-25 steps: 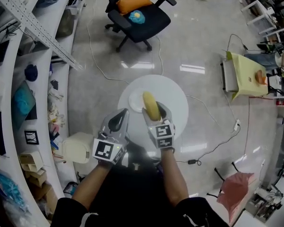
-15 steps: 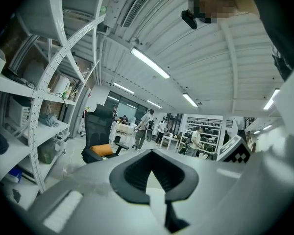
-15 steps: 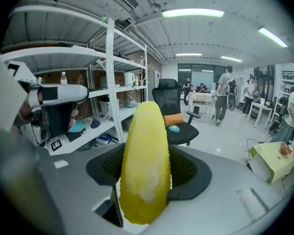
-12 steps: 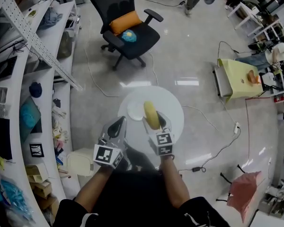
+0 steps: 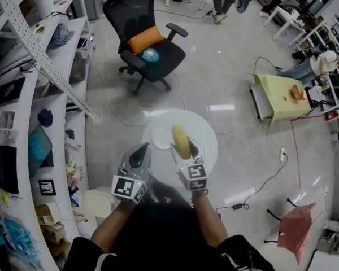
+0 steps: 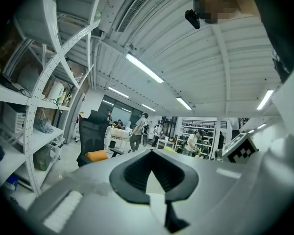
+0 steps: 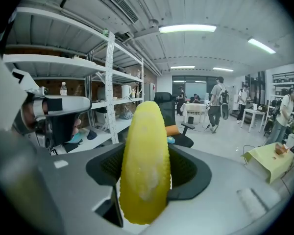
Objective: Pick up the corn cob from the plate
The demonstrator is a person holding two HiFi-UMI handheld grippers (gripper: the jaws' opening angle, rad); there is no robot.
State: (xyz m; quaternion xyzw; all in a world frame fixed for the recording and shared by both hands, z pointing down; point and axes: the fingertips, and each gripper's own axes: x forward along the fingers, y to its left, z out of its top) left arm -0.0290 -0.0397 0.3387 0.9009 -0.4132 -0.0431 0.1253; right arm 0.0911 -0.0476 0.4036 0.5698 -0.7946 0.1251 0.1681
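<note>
The right gripper (image 5: 183,145) grasps the corn cob (image 7: 144,170) between its fingers (image 7: 188,173). The yellow cob runs lengthwise along them and sticks out past their tips. The left gripper (image 5: 140,154) has its fingers clenched together with nothing between them. In the head view, the white plate (image 5: 160,138) lies on the round table (image 5: 208,145), just left of the right gripper's fingers and ahead of the left gripper's tips.

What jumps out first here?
A bright yellow corn cob clamped in the right gripper, held up over the round white table near the white plate. Beyond it, a black office chair with an orange cushion.
</note>
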